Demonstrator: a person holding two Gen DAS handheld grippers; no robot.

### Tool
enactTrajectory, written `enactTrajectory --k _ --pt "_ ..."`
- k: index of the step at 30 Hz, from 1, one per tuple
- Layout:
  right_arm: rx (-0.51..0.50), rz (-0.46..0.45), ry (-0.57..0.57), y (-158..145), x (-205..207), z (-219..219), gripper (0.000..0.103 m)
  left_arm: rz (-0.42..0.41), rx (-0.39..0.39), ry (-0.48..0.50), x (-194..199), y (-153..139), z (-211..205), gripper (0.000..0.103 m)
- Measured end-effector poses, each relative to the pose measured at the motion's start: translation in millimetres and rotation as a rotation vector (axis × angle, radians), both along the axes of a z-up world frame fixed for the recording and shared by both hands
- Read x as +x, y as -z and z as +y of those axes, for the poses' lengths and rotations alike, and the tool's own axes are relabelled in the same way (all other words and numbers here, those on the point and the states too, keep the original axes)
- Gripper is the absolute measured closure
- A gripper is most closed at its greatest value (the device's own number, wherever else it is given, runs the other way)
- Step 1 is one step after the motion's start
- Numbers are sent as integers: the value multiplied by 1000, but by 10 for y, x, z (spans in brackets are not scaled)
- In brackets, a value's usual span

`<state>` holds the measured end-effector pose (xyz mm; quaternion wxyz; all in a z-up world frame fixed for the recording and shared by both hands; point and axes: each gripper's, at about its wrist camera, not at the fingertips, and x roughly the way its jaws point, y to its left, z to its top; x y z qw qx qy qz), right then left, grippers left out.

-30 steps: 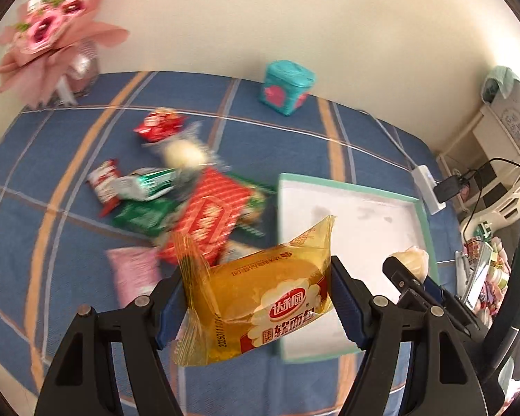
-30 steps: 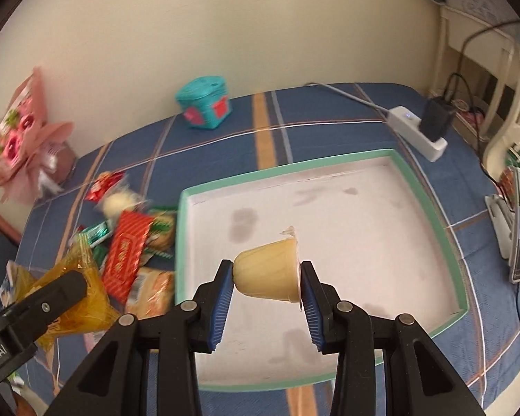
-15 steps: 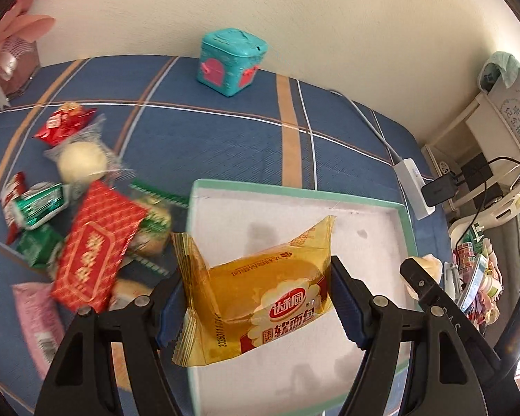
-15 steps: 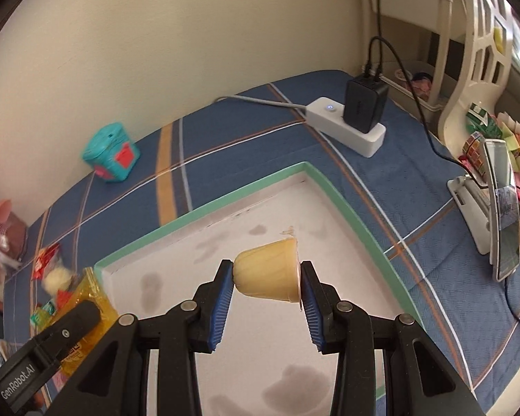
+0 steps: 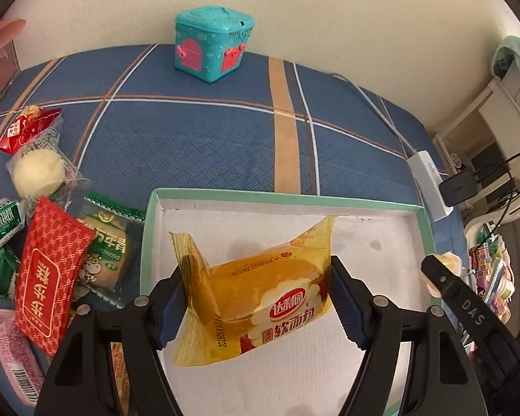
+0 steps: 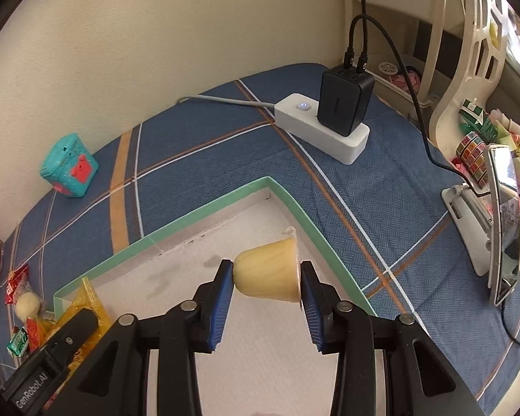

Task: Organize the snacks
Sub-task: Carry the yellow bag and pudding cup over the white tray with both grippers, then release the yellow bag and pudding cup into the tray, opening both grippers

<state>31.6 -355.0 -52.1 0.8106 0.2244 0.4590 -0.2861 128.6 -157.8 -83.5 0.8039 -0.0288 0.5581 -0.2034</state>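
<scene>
left gripper (image 5: 256, 298) clamped on a yellow bread packet (image 5: 260, 294), blue pads (image 5: 170, 308) pressing both ends of the wrapper. hanging over the near left part of the white tray (image 5: 381, 242), not touching the floor of it as far as can be told. red label with white lettering facing the camera, crimped edge sticking up on the left.

right gripper (image 6: 266, 291) squeezed narrow around a small pudding cup (image 6: 267, 274), lying sideways between the pads, lid end toward the right pad. held above the far right corner of the tray, green rim (image 6: 294, 208) just beyond it. same cup peeking out at the right edge of the left view too (image 5: 447, 263).

rest of the snack pile sitting left of the tray on the blue plaid cloth (image 5: 197, 138): red packet (image 5: 48, 277) lying flat, green-trimmed cake packet (image 5: 107, 246) just beside the tray rim, round pale bun in clear wrap (image 5: 36, 173), small red packet (image 5: 24, 128) behind that, green candy wrapper (image 5: 1, 222), pink packet (image 5: 14, 357) at the bottom left edge.

teal toy box (image 5: 213, 48) at the back by the wall, well apart from everything. white power strip (image 6: 322, 128) with a black charger (image 6: 345, 104) plugged in, beyond the tray's right corner. phone on a stand (image 6: 502, 222) off to the right.
</scene>
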Motion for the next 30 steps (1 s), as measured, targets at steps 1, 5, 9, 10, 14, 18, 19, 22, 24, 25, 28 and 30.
enactTrajectory --k 1,5,9,10,14,18,19,22,24,25,28,30 --pt "0 2 0 3 4 -10 62 -1 5 4 -2 13 -11 28" --pt "4 17 -2 22 19 -20 62 -2 20 7 1 53 -47 27" --pt "25 42 -13 82 39 -12 62 11 22 -2 1 84 -44 26" --pt "29 51 -15 100 42 -9 62 11 26 -5 1 88 -45 24" --pt "44 78 -27 173 56 -5 62 29 28 -14 -12 101 -16 23" --pt "53 97 -39 222 74 6 62 34 43 -11 -44 56 -6 23" --pt "48 101 -42 227 78 13 62 36 48 -12 -48 43 -16 23" --pt "44 110 -49 236 79 22 62 51 66 -18 -54 11 -7 22" --pt "48 117 -53 234 85 25 62 48 74 -24 -55 -29 -9 15" --pt "50 119 -54 232 85 27 62 44 78 -25 -61 -54 4 11" --pt "56 130 -58 231 91 34 62 45 84 -24 -75 -113 11 11" --pt "63 135 -62 222 91 34 61 47 84 -30 -84 -156 22 11"
